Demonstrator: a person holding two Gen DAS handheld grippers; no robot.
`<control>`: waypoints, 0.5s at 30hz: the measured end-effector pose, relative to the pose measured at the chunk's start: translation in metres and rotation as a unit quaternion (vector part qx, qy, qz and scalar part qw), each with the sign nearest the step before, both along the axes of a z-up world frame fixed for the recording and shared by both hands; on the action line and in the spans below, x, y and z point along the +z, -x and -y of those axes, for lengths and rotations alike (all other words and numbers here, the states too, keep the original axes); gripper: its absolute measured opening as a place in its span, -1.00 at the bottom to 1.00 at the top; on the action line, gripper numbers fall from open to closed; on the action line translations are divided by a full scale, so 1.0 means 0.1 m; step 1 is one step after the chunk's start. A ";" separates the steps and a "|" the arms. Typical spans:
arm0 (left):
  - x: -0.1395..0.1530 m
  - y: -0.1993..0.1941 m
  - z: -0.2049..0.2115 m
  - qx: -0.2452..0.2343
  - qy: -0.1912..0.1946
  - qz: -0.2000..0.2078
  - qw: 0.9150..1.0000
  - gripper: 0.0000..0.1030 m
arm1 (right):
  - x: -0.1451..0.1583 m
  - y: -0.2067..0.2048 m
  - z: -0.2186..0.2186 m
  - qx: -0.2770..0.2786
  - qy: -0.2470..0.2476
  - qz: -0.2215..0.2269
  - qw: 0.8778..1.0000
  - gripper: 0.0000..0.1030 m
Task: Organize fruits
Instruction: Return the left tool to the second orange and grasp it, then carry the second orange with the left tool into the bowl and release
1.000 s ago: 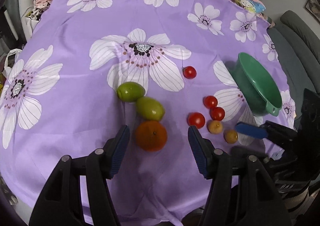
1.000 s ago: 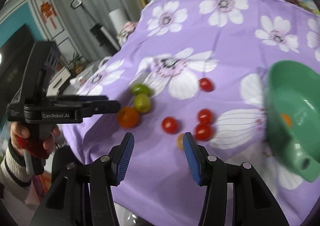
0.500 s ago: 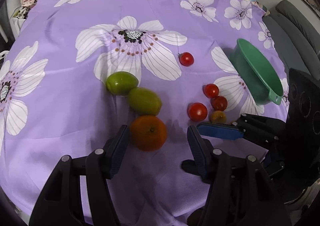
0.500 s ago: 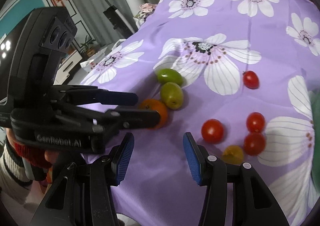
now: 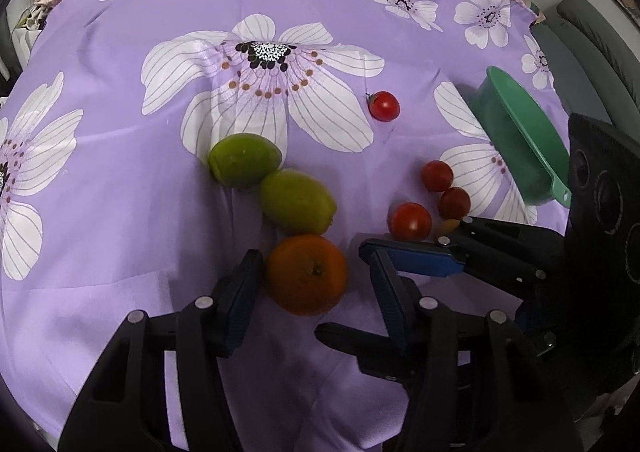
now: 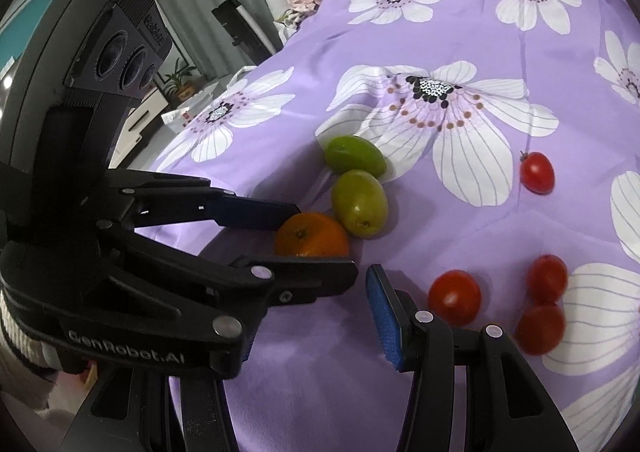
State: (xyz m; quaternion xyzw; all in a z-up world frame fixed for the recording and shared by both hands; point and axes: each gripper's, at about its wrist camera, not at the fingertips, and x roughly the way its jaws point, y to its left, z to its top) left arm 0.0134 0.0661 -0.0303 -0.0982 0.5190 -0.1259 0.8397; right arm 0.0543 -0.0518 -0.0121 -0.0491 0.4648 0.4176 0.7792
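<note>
L gripper (image 5: 314, 288), black w/ blue pads, sits low over the round orange mandarin (image 5: 307, 280) on the purple flowered cloth (image 5: 120, 236). Jaws have just been closing, mandarin between them; left pad looks touching the skin, right pad w/ a small gap, so not gripped yet. Two green oval fruits (image 5: 296, 201) lie just behind it. R gripper (image 5: 416, 262) is part open, holding nothing, beside the red cherry tomatoes (image 6: 454, 297). Green plastic bowl (image 5: 520, 148) at far right.

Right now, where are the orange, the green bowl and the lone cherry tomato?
orange (image 5: 307, 274): left wrist view, middle of its peel.
green bowl (image 5: 520, 140): left wrist view, on its rim.
lone cherry tomato (image 5: 384, 106): left wrist view, middle of its skin.
</note>
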 end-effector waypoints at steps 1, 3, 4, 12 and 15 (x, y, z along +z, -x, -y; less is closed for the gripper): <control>0.00 0.00 -0.01 0.001 0.001 -0.001 1.000 0.01 | -0.01 -0.01 -0.02 0.002 0.002 -0.001 1.000 0.00; -0.02 -0.01 -0.03 0.005 0.002 -0.004 1.000 -0.09 | -0.02 -0.02 -0.04 0.005 0.003 -0.003 1.000 0.00; -0.02 -0.02 -0.03 0.008 0.003 -0.006 1.000 -0.14 | -0.02 -0.03 -0.05 0.007 0.003 -0.005 1.000 0.00; -0.02 0.01 -0.06 0.010 0.009 -0.002 1.000 -0.16 | -0.09 -0.03 -0.13 0.021 0.024 -0.015 0.999 0.00; -0.02 0.02 -0.05 0.010 0.008 0.000 1.000 -0.16 | -0.10 -0.05 -0.15 0.019 0.025 -0.015 0.999 -0.16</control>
